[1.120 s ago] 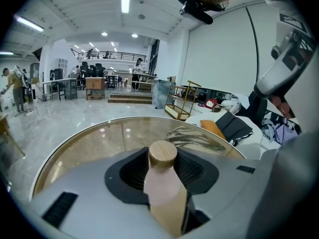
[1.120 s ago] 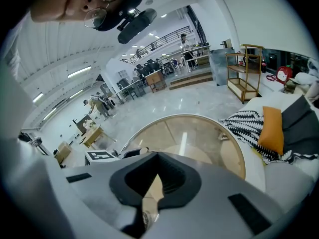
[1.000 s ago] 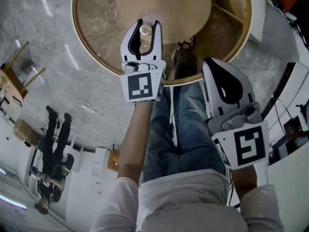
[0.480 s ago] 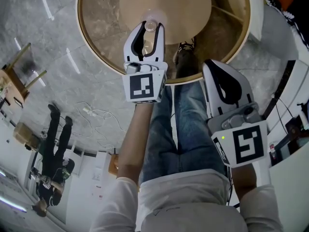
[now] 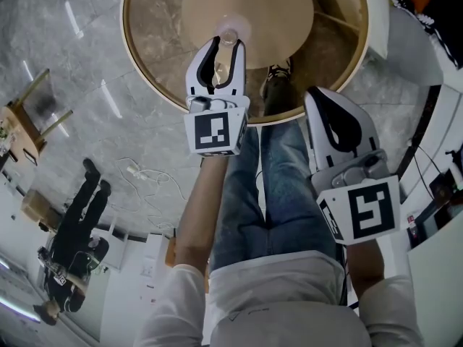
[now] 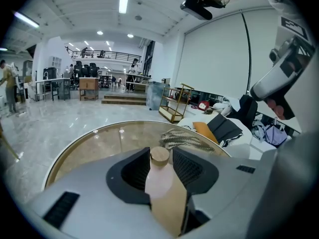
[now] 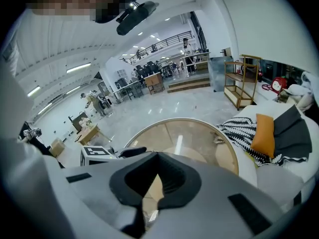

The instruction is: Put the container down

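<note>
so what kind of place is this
Probably a big open showroom or office hall with a lounge corner: a polished stone floor, a railed mezzanine at the back, and a round glass table beside a sofa with cushions.

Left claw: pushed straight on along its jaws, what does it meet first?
The left claw is shut on the container, so that leads. Ahead lies the round glass tabletop, which is the likeliest first contact, though height above it is unclear. If it clears, the next thing is the striped throw past the far rim.
</note>
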`<move>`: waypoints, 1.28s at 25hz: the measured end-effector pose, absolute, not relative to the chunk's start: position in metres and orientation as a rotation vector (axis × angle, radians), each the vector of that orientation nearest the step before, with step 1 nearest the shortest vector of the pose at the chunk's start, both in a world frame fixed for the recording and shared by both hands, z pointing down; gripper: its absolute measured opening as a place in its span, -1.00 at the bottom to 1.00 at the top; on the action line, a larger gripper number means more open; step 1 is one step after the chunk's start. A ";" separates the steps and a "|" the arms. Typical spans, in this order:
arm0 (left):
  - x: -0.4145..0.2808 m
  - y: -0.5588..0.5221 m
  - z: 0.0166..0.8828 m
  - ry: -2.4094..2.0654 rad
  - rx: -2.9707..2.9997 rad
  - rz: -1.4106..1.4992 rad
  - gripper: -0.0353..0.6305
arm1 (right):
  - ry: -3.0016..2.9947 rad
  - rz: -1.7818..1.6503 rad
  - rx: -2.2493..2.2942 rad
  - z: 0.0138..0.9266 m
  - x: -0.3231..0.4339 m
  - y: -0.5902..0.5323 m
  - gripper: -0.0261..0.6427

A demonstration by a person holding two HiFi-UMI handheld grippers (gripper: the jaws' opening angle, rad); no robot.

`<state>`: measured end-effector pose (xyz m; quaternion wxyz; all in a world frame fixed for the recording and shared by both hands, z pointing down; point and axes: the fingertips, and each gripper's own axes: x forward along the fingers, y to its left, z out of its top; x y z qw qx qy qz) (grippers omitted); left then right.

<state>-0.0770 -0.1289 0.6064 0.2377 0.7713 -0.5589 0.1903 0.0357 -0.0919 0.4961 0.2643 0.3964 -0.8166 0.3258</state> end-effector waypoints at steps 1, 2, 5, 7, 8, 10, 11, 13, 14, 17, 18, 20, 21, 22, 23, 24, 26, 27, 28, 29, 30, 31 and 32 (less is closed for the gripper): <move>-0.076 -0.129 0.604 -1.528 2.124 0.516 -0.43 | -2.210 0.878 1.075 0.494 0.035 -0.092 -0.88; -0.076 -0.129 0.601 -1.525 2.132 0.512 -0.44 | -2.213 0.876 1.078 0.492 0.035 -0.091 -0.87; -0.074 -0.128 0.596 -1.511 2.145 0.506 -0.46 | -2.219 0.872 1.082 0.488 0.032 -0.089 -0.88; -0.074 -0.126 0.593 -1.498 2.154 0.509 -0.48 | -2.223 0.868 1.084 0.484 0.030 -0.088 -0.88; -0.074 -0.125 0.592 -1.492 2.156 0.510 -0.48 | -2.226 0.866 1.086 0.482 0.029 -0.088 -0.88; -0.074 -0.123 0.589 -1.487 2.157 0.512 -0.51 | -2.231 0.858 1.093 0.476 0.030 -0.088 -0.87; -0.074 -0.121 0.587 -1.486 2.157 0.512 -0.52 | -2.234 0.853 1.096 0.474 0.030 -0.088 -0.87; -0.073 -0.119 0.582 -1.481 2.157 0.509 -0.55 | -2.239 0.840 1.101 0.470 0.032 -0.089 -0.88; -0.073 -0.118 0.580 -1.476 2.160 0.509 -0.56 | -2.240 0.834 1.103 0.468 0.032 -0.090 -0.87; -0.074 -0.115 0.573 -1.463 2.168 0.507 -0.60 | -2.244 0.817 1.107 0.462 0.030 -0.092 -0.88; -0.075 -0.115 0.569 -1.461 2.169 0.507 -0.60 | -2.244 0.812 1.107 0.460 0.028 -0.092 -0.87; -0.076 -0.114 0.562 -1.463 2.162 0.511 -0.61 | -2.247 0.801 1.106 0.456 0.027 -0.093 -0.88; -0.076 -0.115 0.557 -1.465 2.156 0.512 -0.61 | -2.249 0.792 1.105 0.453 0.027 -0.094 -0.87; -0.076 -0.115 0.552 -1.464 2.152 0.509 -0.61 | -2.251 0.782 1.105 0.450 0.027 -0.095 -0.88; -0.076 -0.116 0.546 -1.461 2.152 0.502 -0.61 | -2.254 0.775 1.107 0.447 0.027 -0.095 -0.88; -0.075 -0.115 0.540 -1.457 2.156 0.493 -0.61 | -2.255 0.769 1.109 0.443 0.027 -0.095 -0.88; -0.074 -0.116 0.528 -1.453 2.172 0.479 -0.61 | -2.257 0.760 1.114 0.437 0.027 -0.096 -0.88; -0.074 -0.116 0.523 -1.452 2.178 0.474 -0.62 | -2.259 0.755 1.115 0.435 0.027 -0.097 -0.88; -0.073 -0.117 0.519 -1.452 2.182 0.470 -0.64 | -2.261 0.749 1.117 0.432 0.028 -0.098 -0.88; -0.072 -0.118 0.515 -1.452 2.185 0.467 -0.65 | -2.262 0.744 1.118 0.430 0.028 -0.099 -0.88; -0.071 -0.119 0.511 -1.454 2.189 0.465 -0.67 | -2.263 0.739 1.120 0.427 0.029 -0.099 -0.88; -0.071 -0.119 0.507 -1.455 2.191 0.464 -0.69 | -2.264 0.735 1.122 0.424 0.029 -0.100 -0.87; -0.071 -0.119 0.503 -1.456 2.193 0.464 -0.70 | -2.267 0.730 1.123 0.421 0.029 -0.100 -0.88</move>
